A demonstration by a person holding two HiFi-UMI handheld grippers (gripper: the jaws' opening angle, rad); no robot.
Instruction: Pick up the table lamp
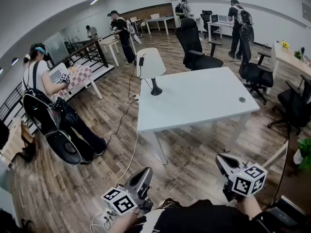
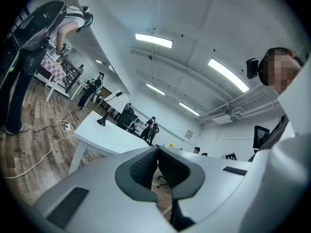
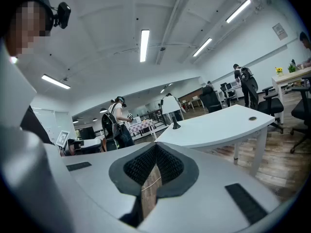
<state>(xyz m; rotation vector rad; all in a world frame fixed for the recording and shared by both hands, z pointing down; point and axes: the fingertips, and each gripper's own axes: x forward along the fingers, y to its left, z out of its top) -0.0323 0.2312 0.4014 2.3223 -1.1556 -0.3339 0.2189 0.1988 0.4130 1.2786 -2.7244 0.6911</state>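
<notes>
The table lamp (image 1: 150, 68), white shade on a black stem and base, stands at the far left corner of a white table (image 1: 204, 101). In the right gripper view the lamp (image 3: 171, 109) looks small and far off; in the left gripper view only its dark base (image 2: 102, 122) shows on the table's end. My left gripper (image 1: 144, 174) and right gripper (image 1: 221, 162) hover low near my body, well short of the table. Both are shut with nothing between the pads.
A black cord (image 1: 127, 111) runs from the lamp down across the wooden floor to a power strip (image 1: 132, 99). A person with a backpack (image 1: 46, 106) stands left of the table. Office chairs (image 1: 197, 47) sit behind and to the right. Other people work at far desks.
</notes>
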